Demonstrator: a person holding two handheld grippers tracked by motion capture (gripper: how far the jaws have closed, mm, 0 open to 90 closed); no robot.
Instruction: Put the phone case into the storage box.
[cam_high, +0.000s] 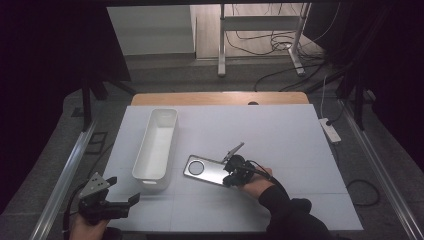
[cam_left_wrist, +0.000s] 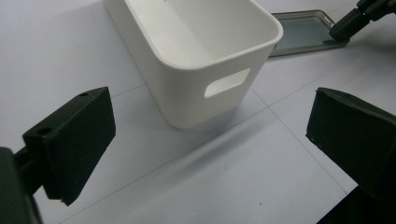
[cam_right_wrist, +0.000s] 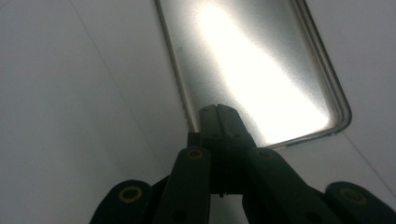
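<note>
A clear grey phone case (cam_high: 202, 169) (cam_right_wrist: 252, 60) lies flat on the white table (cam_high: 280, 135), its round camera opening toward the left. My right gripper (cam_high: 227, 176) (cam_right_wrist: 219, 114) is shut, jaws pinched together on the case's near end rim. A tall white bin (cam_high: 150, 181) (cam_left_wrist: 196, 93) stands empty just left of the case, with a handle slot in its near wall. My left gripper (cam_high: 122, 189) (cam_left_wrist: 212, 100) hovers open at the table's front left corner, aimed at the bin's near end. The right gripper's jaw tip (cam_left_wrist: 345, 25) rests on the case's corner (cam_left_wrist: 303, 32).
A wooden strip (cam_high: 220, 98) borders the table's far edge. On the floor to the right lies a white power strip (cam_high: 330, 129) with cables. A metal desk frame (cam_high: 260, 22) stands behind. Dark curtains close off both sides.
</note>
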